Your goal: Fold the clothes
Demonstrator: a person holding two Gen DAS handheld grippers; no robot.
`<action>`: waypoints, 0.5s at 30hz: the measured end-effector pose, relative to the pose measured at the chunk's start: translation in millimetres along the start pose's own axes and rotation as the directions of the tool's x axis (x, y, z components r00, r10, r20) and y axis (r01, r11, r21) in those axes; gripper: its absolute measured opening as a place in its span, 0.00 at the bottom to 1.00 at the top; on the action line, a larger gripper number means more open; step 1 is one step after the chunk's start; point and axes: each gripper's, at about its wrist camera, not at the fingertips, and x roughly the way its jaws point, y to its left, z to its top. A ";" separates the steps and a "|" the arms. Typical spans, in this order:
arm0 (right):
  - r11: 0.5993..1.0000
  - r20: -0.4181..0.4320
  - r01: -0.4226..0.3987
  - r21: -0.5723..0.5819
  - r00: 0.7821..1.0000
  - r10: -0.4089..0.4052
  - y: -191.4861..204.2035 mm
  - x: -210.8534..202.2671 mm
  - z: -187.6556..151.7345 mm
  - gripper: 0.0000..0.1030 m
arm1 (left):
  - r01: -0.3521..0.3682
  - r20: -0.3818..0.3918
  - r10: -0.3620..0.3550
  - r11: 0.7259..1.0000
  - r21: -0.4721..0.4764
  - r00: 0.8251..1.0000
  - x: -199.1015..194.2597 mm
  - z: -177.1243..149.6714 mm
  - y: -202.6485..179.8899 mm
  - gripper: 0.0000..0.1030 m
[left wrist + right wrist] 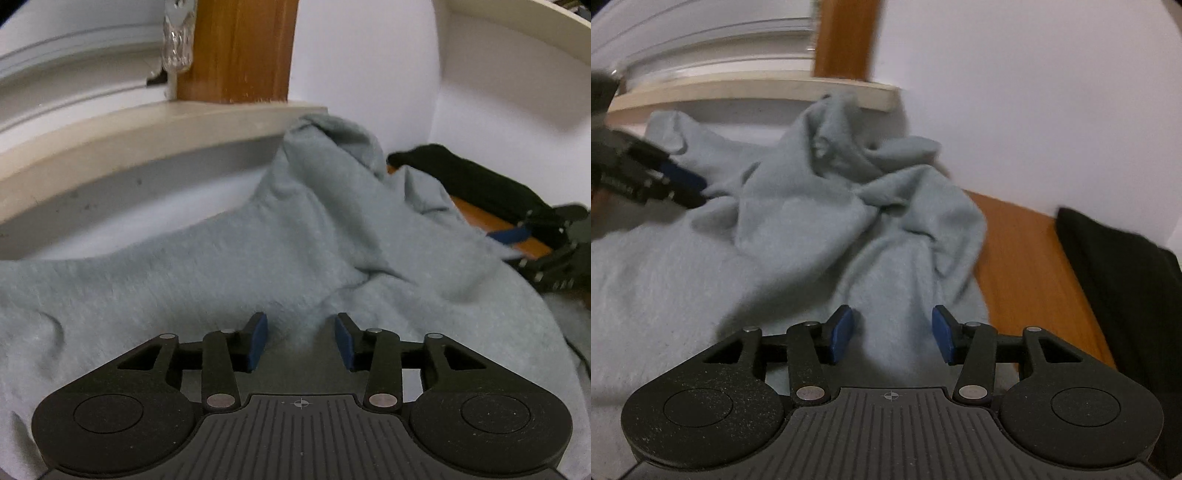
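A crumpled pale blue-grey fleece garment covers most of the orange-brown wooden counter, rising in a bunched ridge toward the upper middle of both views. Bare counter shows only as a strip at the right of the right wrist view, between the garment's edge and a black folded cloth lying against the white wall. Behind the heap, a pale beige ledge and an upright wooden post close off the far side. The left tongs stand over the garment's left part, the right tongs at its right edge, well apart.
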 end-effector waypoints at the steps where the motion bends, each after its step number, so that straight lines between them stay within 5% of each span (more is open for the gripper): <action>1: 1.000 0.007 0.006 0.009 1.000 -0.006 -7.0 -8.9 0.7 0.47 | 0.002 -0.004 -0.002 1.000 0.006 1.000 1.3 0.4 0.7 0.51; 7: 0.994 0.091 0.072 0.082 0.993 -0.080 -80.5 -127.3 -3.1 0.49 | -0.023 0.005 0.023 0.999 0.044 1.000 -1.1 -3.5 -1.5 0.57; 10: 0.990 0.106 0.087 0.113 0.989 -0.099 -100.4 -196.1 -8.3 0.61 | -0.043 -0.002 0.043 0.998 0.051 0.999 0.6 -3.8 -3.4 0.58; 11: 0.991 0.097 0.073 0.115 0.992 -0.084 -101.1 -208.7 -11.0 0.69 | -0.047 -0.003 0.047 0.997 0.054 0.999 0.6 -4.1 -4.3 0.58; 15: 0.993 0.117 0.014 0.116 0.993 -0.028 -88.7 -217.4 -23.4 0.68 | -0.059 -0.007 0.060 0.996 0.072 0.998 -0.1 -5.5 -4.3 0.58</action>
